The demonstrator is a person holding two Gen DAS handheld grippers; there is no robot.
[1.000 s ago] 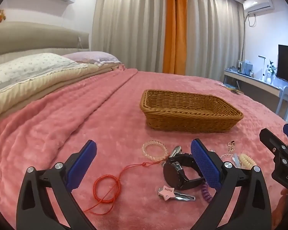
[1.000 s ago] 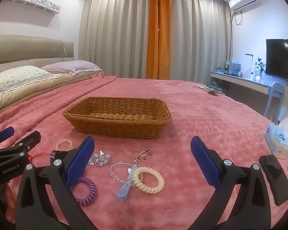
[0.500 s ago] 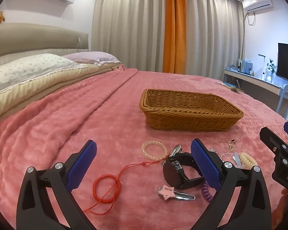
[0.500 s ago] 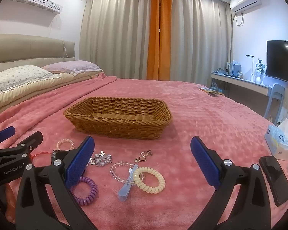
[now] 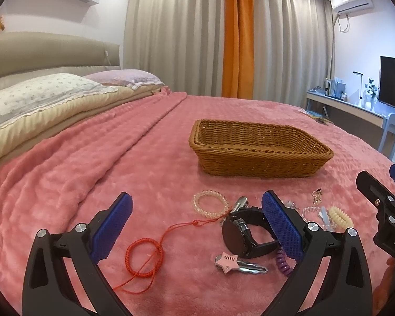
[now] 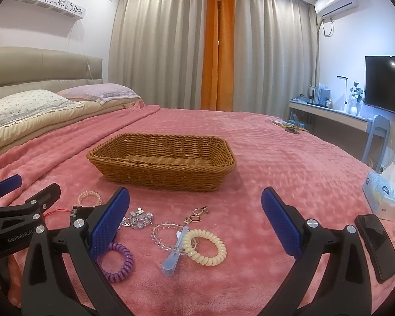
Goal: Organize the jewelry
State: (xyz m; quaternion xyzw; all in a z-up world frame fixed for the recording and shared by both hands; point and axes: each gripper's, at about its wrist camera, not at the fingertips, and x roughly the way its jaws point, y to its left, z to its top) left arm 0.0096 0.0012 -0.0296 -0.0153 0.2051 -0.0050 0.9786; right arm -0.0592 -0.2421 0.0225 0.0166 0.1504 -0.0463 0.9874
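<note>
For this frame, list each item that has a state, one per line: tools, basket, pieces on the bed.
left tool: open, holding nothing
right tool: open, holding nothing
wicker basket: upright on the blanket, nothing seen inside
black watch: loose on the blanket, strap closed in a loop
red cord: loosely coiled on the blanket
cream spiral hair tie: lying flat outside the basket

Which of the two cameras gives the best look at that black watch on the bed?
The left wrist view: the watch lies in full sight between the open left gripper fingers. In the right wrist view only a sliver of its strap peeks out behind a finger.
</note>
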